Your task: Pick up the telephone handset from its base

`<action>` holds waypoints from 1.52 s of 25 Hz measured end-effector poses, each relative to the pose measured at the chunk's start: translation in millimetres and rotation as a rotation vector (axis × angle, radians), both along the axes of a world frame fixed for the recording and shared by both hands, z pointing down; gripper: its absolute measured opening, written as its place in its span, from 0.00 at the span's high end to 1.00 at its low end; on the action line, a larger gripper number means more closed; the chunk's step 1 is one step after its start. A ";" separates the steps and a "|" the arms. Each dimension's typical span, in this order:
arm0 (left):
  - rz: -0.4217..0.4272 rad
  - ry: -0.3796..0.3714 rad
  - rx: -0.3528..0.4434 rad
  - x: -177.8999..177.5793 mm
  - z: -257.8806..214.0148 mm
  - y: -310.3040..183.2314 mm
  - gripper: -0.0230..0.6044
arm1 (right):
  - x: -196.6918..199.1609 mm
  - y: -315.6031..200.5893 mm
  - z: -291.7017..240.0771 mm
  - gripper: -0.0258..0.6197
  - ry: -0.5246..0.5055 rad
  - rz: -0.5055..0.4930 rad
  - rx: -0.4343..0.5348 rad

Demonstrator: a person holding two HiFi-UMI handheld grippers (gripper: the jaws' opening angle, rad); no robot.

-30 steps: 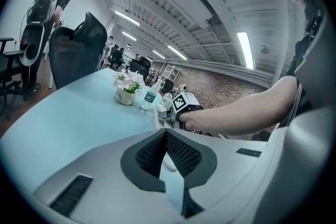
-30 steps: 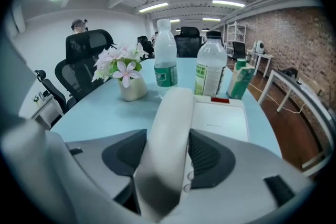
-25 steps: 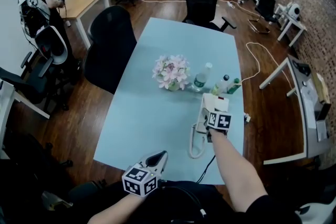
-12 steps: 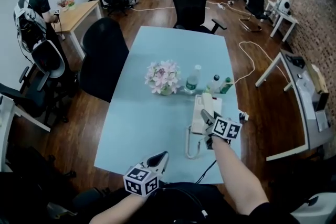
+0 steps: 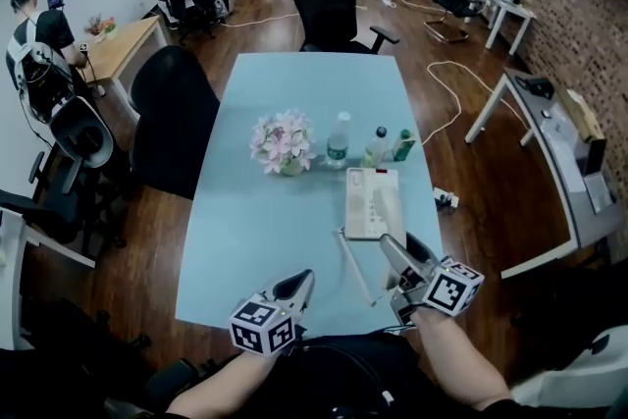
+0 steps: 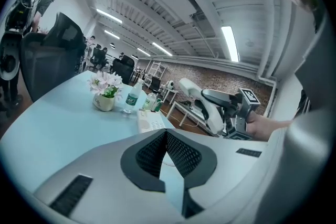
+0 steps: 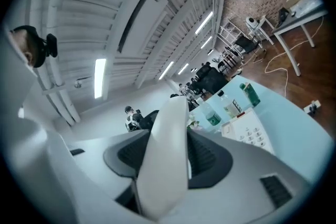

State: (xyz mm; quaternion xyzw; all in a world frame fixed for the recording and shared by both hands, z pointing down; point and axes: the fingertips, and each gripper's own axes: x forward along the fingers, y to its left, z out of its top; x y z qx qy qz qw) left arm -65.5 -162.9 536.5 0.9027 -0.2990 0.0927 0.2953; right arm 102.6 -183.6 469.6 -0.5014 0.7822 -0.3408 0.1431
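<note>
The white telephone handset (image 7: 167, 160) is off its base and in the air, clamped between the jaws of my right gripper (image 5: 402, 258) above the table's near right edge. In the left gripper view the handset (image 6: 198, 101) shows lifted at the right. Its cord (image 5: 355, 268) trails back across the table. The cream telephone base (image 5: 373, 203), with its keypad, lies flat beyond the gripper, and its cradle side is bare. My left gripper (image 5: 300, 282) hovers at the near table edge, jaws shut and empty.
A pot of pink flowers (image 5: 280, 142) and three bottles (image 5: 339, 137) stand in a row behind the base on the light blue table (image 5: 265, 240). Black office chairs (image 5: 172, 118) flank the far and left sides. A white desk (image 5: 549, 162) stands to the right.
My right gripper has pulled the handset up off the base and back toward me, dragging the cord along. The left gripper has shifted only slightly.
</note>
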 end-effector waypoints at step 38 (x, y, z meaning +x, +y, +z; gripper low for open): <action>0.000 0.025 -0.021 0.3 -0.7 8.2 0.96 | 3.6 61.5 19.3 0.59 -0.004 0.048 -0.001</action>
